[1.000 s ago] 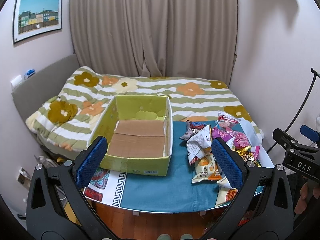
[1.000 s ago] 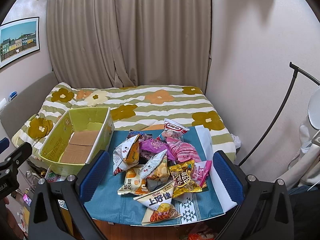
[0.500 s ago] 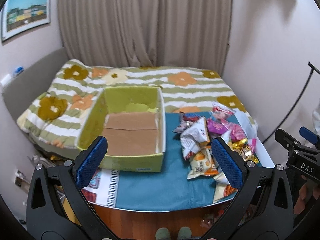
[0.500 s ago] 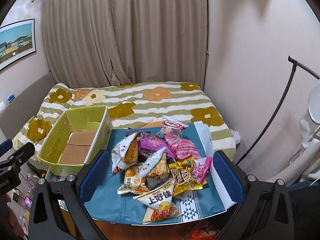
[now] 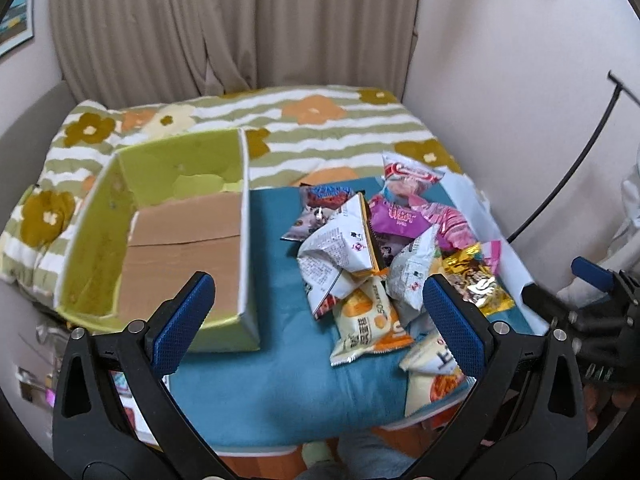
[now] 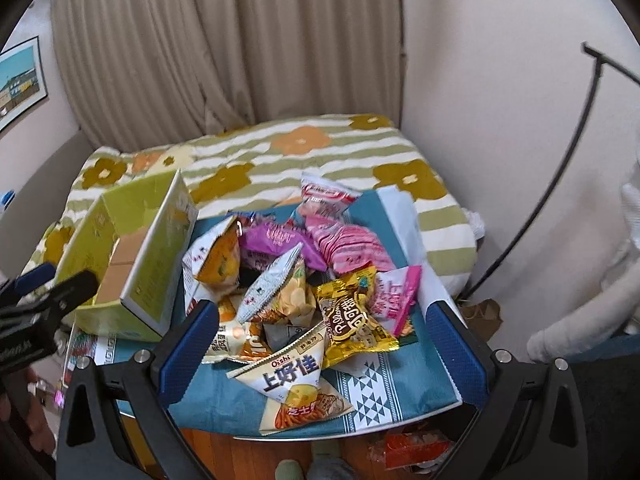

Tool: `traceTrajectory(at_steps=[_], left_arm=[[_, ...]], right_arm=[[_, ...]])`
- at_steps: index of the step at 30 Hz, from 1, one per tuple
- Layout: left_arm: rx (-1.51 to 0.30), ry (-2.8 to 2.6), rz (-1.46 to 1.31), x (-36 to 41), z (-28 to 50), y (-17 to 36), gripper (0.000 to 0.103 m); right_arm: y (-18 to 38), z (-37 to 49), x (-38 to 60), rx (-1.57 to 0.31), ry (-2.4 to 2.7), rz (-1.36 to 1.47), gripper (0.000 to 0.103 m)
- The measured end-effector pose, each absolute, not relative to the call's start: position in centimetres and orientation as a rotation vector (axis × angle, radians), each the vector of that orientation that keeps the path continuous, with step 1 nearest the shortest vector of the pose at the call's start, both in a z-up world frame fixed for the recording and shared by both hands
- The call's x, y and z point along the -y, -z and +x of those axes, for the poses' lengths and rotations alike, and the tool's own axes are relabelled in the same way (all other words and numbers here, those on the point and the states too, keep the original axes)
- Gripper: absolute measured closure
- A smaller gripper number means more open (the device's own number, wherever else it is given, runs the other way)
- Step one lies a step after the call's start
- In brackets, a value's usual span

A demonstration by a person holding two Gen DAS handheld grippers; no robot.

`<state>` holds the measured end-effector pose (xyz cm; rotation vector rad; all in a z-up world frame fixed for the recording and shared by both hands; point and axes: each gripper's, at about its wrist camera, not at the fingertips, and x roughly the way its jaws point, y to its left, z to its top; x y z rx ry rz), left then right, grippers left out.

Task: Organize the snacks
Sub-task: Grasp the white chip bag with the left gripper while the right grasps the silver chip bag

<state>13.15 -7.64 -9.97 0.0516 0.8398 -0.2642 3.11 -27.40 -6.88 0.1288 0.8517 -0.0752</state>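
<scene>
Both grippers hang above the near edge of the table [image 5: 280,392], jaws spread wide and pinching nothing, so each can drop over a packet. The left gripper [image 5: 320,320] frames the gap between the green cardboard box [image 5: 96,248], beyond its left jaw, and the snack pile [image 5: 360,248], ahead and toward its right jaw. The box is empty, probably the destination. Between the jaws of the right gripper [image 6: 324,348] lies a triangular bag [image 6: 298,384] printed "Oishi 上好佳". A gold packet [image 6: 352,320] beside it has lettering too warped to read.
</scene>
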Motion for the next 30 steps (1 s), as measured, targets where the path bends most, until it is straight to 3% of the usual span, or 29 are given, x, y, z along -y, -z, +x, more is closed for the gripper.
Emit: traceTrajectory(at_steps=[18,25,28,30], left_arm=[[-1.088,0.272,0.122,13.3,23.5,19.2,0.002],[-1.147,0.259,0.13,13.4,24.9,21.2,0.027],[-1.147,0.261,0.128,13.2,25.1,21.2,0.036],[-1.145,0.263,0.138,13.1,25.1,21.2,0.038]], right_arm=[[17.8,12.6,24.0,-1.008,-0.301,-0.115,0.0],[19.2,14.5,23.4,-1.044,-0.335,-0.147,0.001],[19.5,14.7,23.2,-1.057,-0.346,-0.145,0.005],[19.7,15.0,23.1,-1.066,-0.358,-0.141,0.016]])
